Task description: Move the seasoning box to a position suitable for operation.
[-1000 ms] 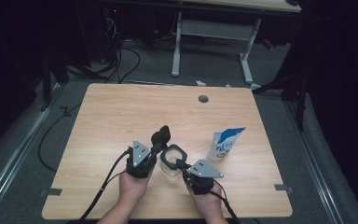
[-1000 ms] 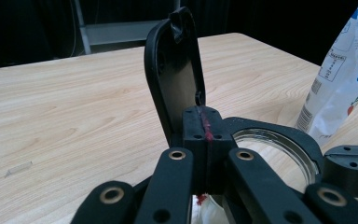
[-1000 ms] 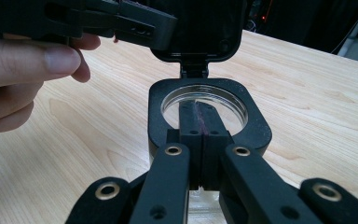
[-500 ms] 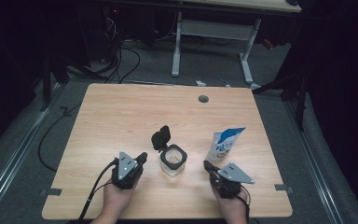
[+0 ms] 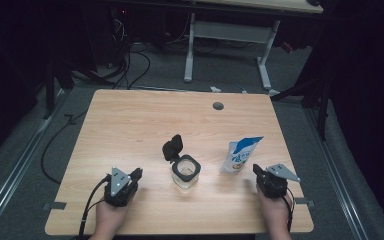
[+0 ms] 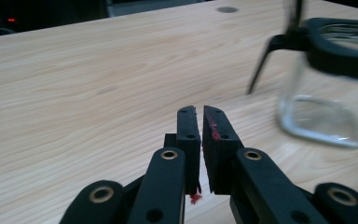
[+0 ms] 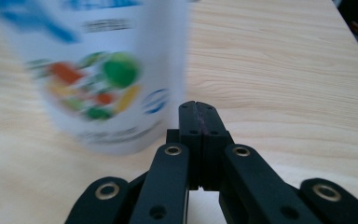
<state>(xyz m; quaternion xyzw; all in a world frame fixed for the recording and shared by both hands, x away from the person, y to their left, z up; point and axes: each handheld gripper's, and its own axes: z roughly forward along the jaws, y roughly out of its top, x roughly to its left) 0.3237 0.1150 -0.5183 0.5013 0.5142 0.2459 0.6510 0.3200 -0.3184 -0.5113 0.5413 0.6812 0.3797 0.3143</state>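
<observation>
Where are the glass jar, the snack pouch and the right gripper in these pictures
glass jar [image 5: 185, 172], high view, on its black square rim.
snack pouch [image 5: 240, 156], high view, on the middle of its printed front.
right gripper [image 7: 199, 109], right gripper view, at the tips of its closed black jaws.

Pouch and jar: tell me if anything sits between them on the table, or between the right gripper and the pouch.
Nothing visible does. The pouch stands upright to the right of the open jar, with bare table between them. The right gripper, jaws shut, is just right of the pouch's base with nothing between.
</observation>
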